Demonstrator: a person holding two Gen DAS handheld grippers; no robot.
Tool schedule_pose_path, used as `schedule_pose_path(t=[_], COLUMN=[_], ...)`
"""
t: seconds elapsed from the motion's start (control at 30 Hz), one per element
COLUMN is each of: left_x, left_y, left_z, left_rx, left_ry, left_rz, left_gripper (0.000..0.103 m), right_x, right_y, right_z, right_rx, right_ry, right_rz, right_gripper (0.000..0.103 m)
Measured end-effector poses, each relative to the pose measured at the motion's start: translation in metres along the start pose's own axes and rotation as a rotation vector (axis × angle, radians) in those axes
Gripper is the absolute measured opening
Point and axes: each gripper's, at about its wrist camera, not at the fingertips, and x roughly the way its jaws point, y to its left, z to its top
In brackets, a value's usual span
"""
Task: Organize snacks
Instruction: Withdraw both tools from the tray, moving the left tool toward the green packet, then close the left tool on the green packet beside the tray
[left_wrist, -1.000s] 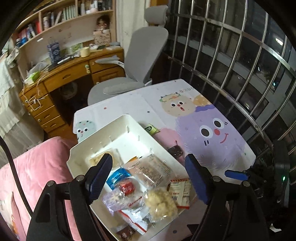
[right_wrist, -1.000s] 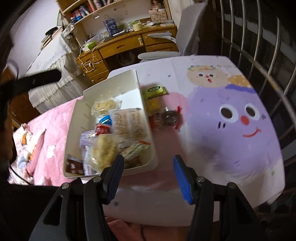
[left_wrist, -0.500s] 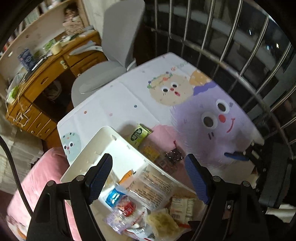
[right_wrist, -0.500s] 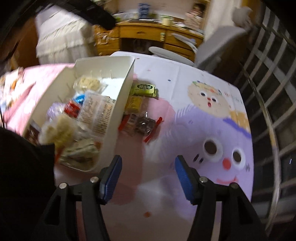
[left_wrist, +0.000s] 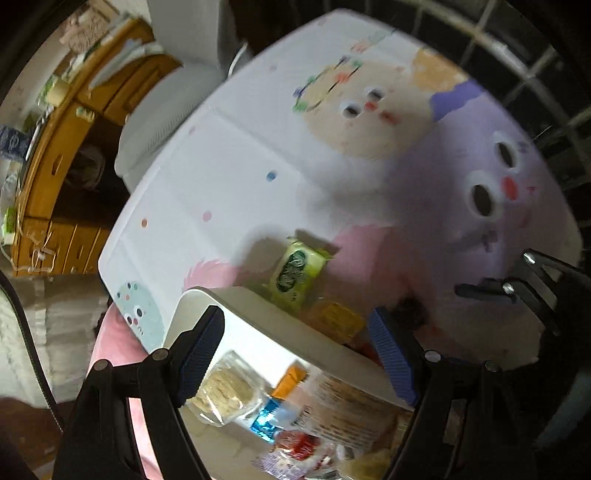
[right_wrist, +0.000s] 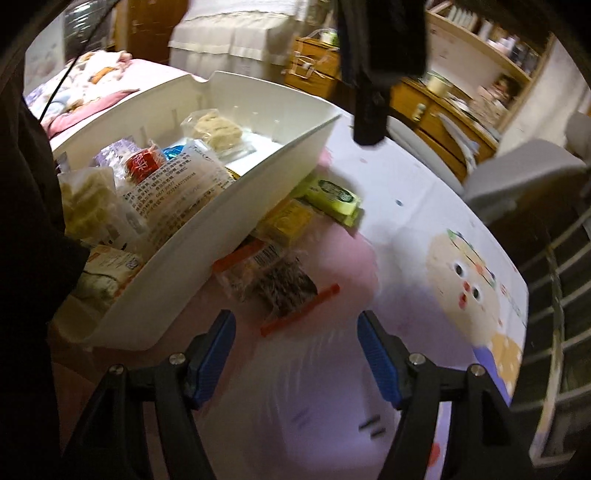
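A white bin (right_wrist: 184, 236) (left_wrist: 295, 332) holds several wrapped snacks. Beside its wall, on the cartoon tablecloth, lie a green packet (right_wrist: 334, 195) (left_wrist: 295, 271), a yellow packet (right_wrist: 284, 221) (left_wrist: 338, 319) and a clear packet with dark filling and red edges (right_wrist: 280, 284). My left gripper (left_wrist: 297, 332) hangs open straight above the bin's wall and the yellow packet, nothing between its fingers. My right gripper (right_wrist: 295, 347) points down just short of the clear dark packet; its jaws are opening and hold nothing. The left gripper's body (right_wrist: 373, 66) shows at the top of the right wrist view.
The tablecloth (left_wrist: 258, 166) covers a small table. A grey office chair (right_wrist: 517, 177) stands behind it, a wooden desk with shelves (right_wrist: 443, 103) beyond. Window bars (right_wrist: 569, 258) run along one side. A pink bed (right_wrist: 92, 96) lies next to the bin.
Both grippers have come down closer to the table and rolled. The left one moved from over the bin's snacks to its wall. The right gripper's jaws stand wider than before.
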Motion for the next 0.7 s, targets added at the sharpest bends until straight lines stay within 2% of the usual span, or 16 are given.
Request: schedule_pose_path(t=[0.13, 0.4, 0.7], left_x=[0.034, 0.067, 0.095], left_y=[0.006, 0.001, -0.004], left_z=[0.016, 0.041, 0.055], left_rx=[-0.014, 0.043, 0.106], left_ry=[0.09, 0.155, 0.214], left_rz=[-0.013, -0.012, 0.003], left_gripper=[0.079, 0.079, 0.079], right_x=[0.017, 0.044, 0.06], right_y=[-0.004, -0.013, -0.018], right_z=[0.005, 0.009, 0.012], right_rx=[-0.033, -0.059, -0.061], right_ry=[-0.018, -0.024, -0.044], right_rz=[0.059, 0.162, 0.223], right_gripper=[0.069, 0.069, 0.068])
